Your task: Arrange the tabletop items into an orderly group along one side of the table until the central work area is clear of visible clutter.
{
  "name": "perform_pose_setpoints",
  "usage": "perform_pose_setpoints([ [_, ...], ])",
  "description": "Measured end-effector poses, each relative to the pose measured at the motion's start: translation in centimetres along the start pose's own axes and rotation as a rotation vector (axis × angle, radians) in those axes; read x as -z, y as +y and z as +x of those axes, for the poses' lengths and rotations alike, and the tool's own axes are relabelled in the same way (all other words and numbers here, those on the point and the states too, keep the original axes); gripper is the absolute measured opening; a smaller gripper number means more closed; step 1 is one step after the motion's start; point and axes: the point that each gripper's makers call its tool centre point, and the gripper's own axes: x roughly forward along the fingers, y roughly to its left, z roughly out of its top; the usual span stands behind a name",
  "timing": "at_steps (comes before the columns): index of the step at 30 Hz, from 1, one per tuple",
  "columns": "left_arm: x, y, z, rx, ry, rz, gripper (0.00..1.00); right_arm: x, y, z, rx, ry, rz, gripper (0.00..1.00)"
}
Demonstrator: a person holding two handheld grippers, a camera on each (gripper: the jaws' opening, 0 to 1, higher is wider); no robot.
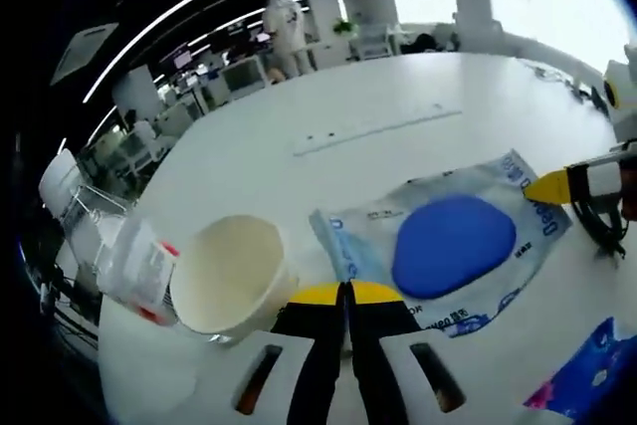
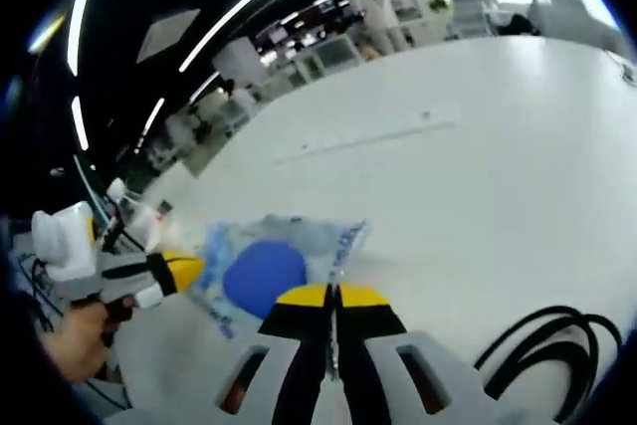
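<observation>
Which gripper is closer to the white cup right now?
Left. The left gripper has its shut jaw tips just beside the white cup. The right gripper is on the far side of the blue-pad packet.

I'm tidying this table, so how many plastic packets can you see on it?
2. The clear packet with the blue pad lies ahead of the left gripper; the blue packet sits at the left gripper view's lower right edge. Others may be hidden.
</observation>
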Motion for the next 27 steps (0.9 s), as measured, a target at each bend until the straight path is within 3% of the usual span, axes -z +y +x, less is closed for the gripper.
perform_pose_setpoints([
  [4,0.3,0.2,0.3,-0.009,0.007,0.018,0.00,-0.1,-0.4,0.4,-0.002,0.013,-0.022,0.00],
  [7,0.4,0.4,0.5,-0.026,0.017,0.121,0.01,0.4,-0.9,0.5,0.012,0.034,-0.062,0.00],
  [14,1.1,0.3,1.1,-0.053,0.039,0.209,0.01,1.1,-1.6,1.0,0.018,0.062,-0.107,0.00],
  [20,1.3,0.3,0.9,-0.050,0.048,0.213,0.01,1.1,-1.6,1.0,-0.008,0.059,-0.086,0.01],
  [24,1.0,0.1,0.6,-0.034,0.030,0.184,0.11,0.8,-1.5,0.8,-0.024,0.050,-0.149,0.07],
  [27,1.0,0.1,0.3,-0.046,0.027,0.185,0.15,0.8,-1.2,0.5,-0.036,0.042,-0.144,0.14],
])
